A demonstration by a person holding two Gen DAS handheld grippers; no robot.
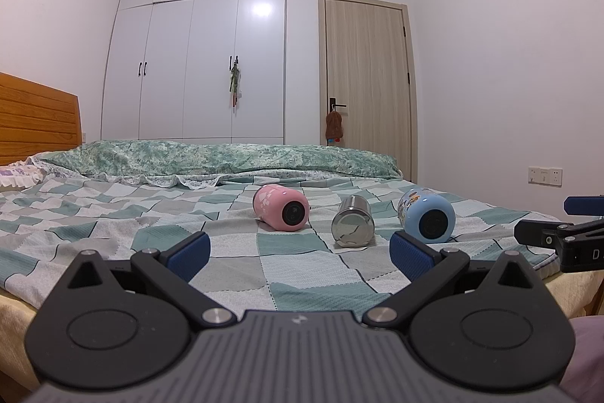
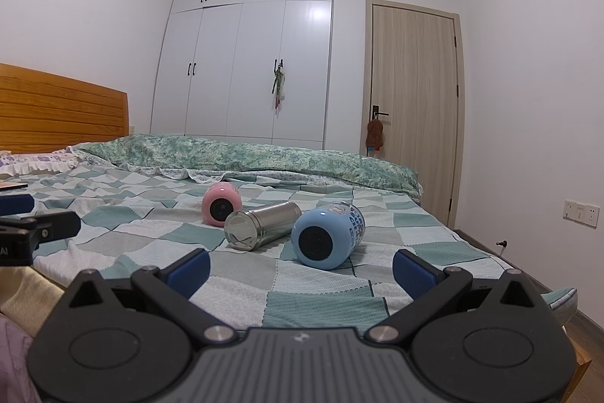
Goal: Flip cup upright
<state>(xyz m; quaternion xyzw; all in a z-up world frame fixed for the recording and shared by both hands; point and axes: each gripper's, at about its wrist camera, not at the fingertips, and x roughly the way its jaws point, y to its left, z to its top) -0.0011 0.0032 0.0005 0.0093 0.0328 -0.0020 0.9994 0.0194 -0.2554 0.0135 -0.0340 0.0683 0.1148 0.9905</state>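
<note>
steel cup (image 2: 262, 224): on its side, ahead, between pink cup (image 2: 221, 208) and blue cup (image 2: 326, 237)
right gripper (image 2: 300, 269): jaws apart, empty, lined up to grab
left gripper (image 1: 300, 252): apart, waiting

At the right edge of my left wrist view, I read a lone white "D" on the right gripper (image 1: 543, 220) body. At the left edge of my right wrist view, the left gripper (image 2: 37, 214) body shows "AI". The blue cup (image 2: 326, 238) carries print too blurred to read.
</note>
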